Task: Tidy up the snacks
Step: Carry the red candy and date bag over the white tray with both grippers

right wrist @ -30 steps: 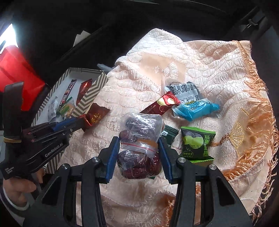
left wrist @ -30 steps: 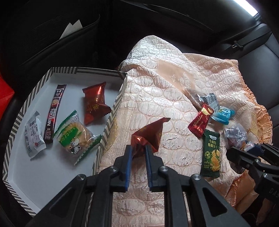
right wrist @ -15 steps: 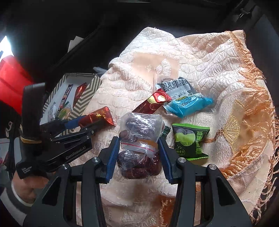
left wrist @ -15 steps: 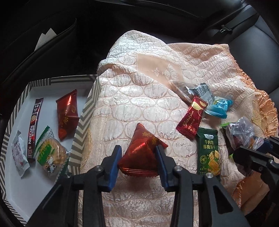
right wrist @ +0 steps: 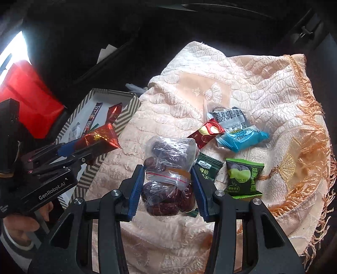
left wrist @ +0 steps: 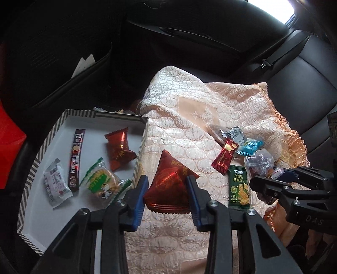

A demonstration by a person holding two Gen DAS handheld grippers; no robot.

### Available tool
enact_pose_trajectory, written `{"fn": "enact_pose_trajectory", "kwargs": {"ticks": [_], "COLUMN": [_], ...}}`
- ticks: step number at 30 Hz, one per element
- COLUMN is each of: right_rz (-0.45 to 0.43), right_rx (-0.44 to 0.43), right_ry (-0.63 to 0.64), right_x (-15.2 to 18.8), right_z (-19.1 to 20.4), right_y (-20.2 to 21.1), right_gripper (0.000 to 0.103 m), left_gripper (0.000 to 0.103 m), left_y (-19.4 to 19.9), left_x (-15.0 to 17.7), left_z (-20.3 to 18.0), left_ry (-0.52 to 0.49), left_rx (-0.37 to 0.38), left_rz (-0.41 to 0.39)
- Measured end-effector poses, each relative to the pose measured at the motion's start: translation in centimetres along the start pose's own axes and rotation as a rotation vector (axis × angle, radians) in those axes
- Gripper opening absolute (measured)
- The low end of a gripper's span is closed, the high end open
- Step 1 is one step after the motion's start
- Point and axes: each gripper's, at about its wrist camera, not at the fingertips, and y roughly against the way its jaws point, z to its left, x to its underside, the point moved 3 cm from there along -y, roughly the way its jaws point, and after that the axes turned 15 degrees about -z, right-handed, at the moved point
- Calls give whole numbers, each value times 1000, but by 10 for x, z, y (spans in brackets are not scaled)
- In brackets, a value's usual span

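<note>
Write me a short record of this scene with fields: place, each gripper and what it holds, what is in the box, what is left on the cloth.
place: car back seat, covered by a peach cloth
left gripper: fingers closed on a red foil packet
right gripper: fingers closed on a clear bag of dates
striped box: coffee stick, red candy, biscuit pack, white sachet
left on cloth: blue packet, light green packet, dark green cracker pack, red chocolate bar, grey wrapper

Car rear: black leather seat [left wrist: 311, 69], cream quilted cloth [left wrist: 189, 118] w/ fringe, daylight via window [left wrist: 271, 6].
</note>
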Motion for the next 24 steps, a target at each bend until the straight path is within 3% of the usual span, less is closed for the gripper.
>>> {"fn": "enact_pose_trajectory", "kwargs": {"ticks": [12,24], "right_rz": [5,39], "right_rx": [-73,-145], "right_ry": [124,209], "right_x": [-18,-35], "right_z": [75,145], "right_y": [-16,-62], "right_gripper": [44,44], "left_gripper": [39,39], "left_y": [35,15], "left_x": [-4,16], "left_z": [83,149], "left_ry": [44,150], "left_rx": [-171,-256], "left_rz": [-52,-2]}}
